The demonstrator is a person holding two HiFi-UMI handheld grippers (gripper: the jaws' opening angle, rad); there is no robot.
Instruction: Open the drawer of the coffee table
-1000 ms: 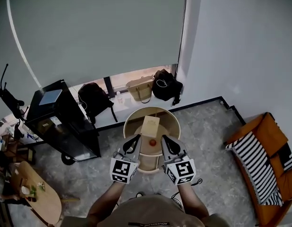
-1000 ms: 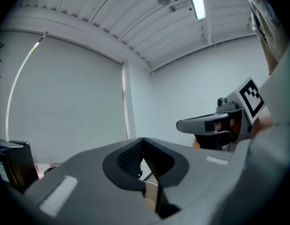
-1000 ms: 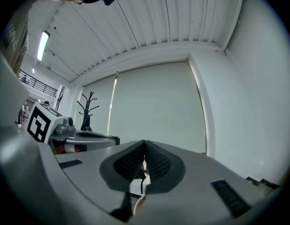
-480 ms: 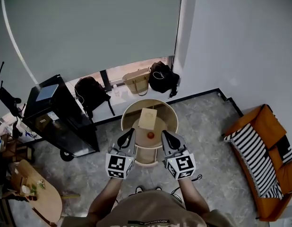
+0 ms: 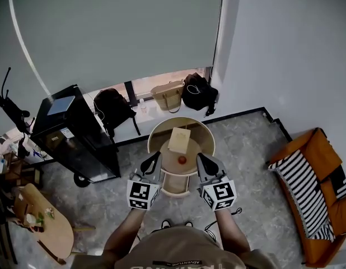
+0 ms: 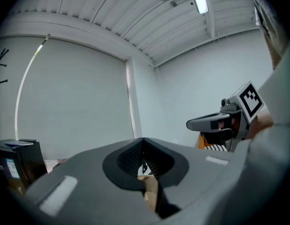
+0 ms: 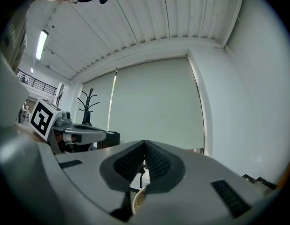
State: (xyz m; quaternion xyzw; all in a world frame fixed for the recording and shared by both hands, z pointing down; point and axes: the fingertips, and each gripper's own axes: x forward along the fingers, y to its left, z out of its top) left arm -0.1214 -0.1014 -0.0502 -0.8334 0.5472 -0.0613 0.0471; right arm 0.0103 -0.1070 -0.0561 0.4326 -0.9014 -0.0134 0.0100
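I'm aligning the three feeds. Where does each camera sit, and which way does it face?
Head view: on the person's head, looking steeply down at the coffee table; forearms, left hand-held gripper and right hand-held gripper show.
Left gripper view: on the left hand-held gripper, level along its shut jaws toward the blind; the right one shows at right.
Right gripper view: on the right hand-held gripper, level along its shut jaws toward the blind; the left one shows at left.
Shared: both gripper views show the blind.

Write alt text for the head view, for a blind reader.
A person holds the left hand-held gripper and the right hand-held gripper, both shut, near a round coffee table, seen from above. A box and a small red object lie on it.
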